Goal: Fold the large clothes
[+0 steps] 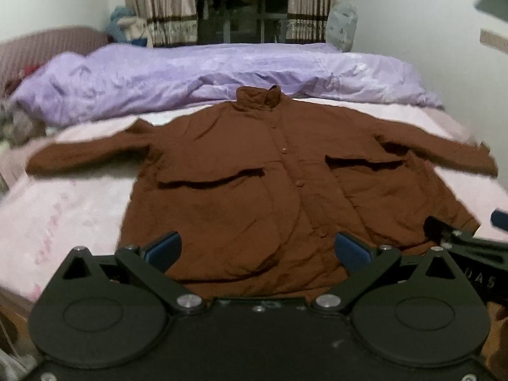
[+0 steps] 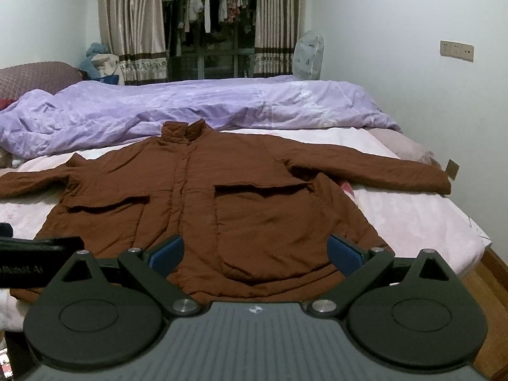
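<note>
A large brown jacket (image 1: 254, 171) (image 2: 222, 197) lies flat and face up on the pink bed sheet (image 1: 63, 216) (image 2: 419, 219), collar towards the far side, both sleeves spread out sideways, two flap pockets on the front. My left gripper (image 1: 258, 250) hovers open above the jacket's hem, nothing between its blue pads. My right gripper (image 2: 255, 254) is also open over the hem, a little further right, and holds nothing. The right gripper shows at the right edge of the left wrist view, the left gripper at the left edge of the right wrist view.
A crumpled purple duvet (image 1: 206, 76) (image 2: 190, 104) lies across the bed beyond the collar. Behind it are curtains (image 2: 130, 25), a window with hanging clothes, a covered fan (image 2: 308, 54) and a headboard (image 2: 38, 76) at left. Wooden floor (image 2: 489, 285) lies right of the bed.
</note>
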`<state>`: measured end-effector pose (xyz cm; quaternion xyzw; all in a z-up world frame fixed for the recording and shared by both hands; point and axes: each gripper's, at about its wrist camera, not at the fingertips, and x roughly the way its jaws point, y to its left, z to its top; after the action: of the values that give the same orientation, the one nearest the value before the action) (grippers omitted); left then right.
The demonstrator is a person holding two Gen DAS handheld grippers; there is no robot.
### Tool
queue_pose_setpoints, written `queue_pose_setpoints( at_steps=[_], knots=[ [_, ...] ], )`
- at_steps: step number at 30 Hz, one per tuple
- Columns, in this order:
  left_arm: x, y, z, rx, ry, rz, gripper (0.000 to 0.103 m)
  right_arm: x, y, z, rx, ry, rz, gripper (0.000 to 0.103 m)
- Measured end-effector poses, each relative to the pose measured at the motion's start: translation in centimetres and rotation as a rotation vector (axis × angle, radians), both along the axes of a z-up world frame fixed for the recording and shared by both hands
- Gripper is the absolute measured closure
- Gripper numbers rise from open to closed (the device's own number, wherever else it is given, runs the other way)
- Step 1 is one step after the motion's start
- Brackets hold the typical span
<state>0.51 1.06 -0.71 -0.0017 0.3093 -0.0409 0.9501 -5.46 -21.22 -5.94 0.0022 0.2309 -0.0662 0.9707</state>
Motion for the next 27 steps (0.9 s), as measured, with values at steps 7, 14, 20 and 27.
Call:
queue_pose_setpoints(
  at_steps=[7, 14, 20, 27],
  knots=[
    [-0.2, -0.5, 0.1, 0.061, -0.033, -0.012, 0.0, 0.0, 0.0, -0.1, 0.005, 0.005, 0.0, 0.0],
    [-0.3, -1.3, -0.3, 0.087, -0.027, -0.045, 0.0, -0.1, 0.1, -0.4, 0.005, 0.009, 0.0, 0.0],
    [-0.3, -1.4, -0.4, 0.093, -0.024, -0.039, 0.0, -0.1, 0.2, -0.6, 0.004, 0.012, 0.0, 0.0],
    [-0.2, -0.9, -0.5, 0.086, -0.048, -0.018, 0.0, 0.0, 0.1, -0.8, 0.006, 0.015, -0.003, 0.0]
  ],
)
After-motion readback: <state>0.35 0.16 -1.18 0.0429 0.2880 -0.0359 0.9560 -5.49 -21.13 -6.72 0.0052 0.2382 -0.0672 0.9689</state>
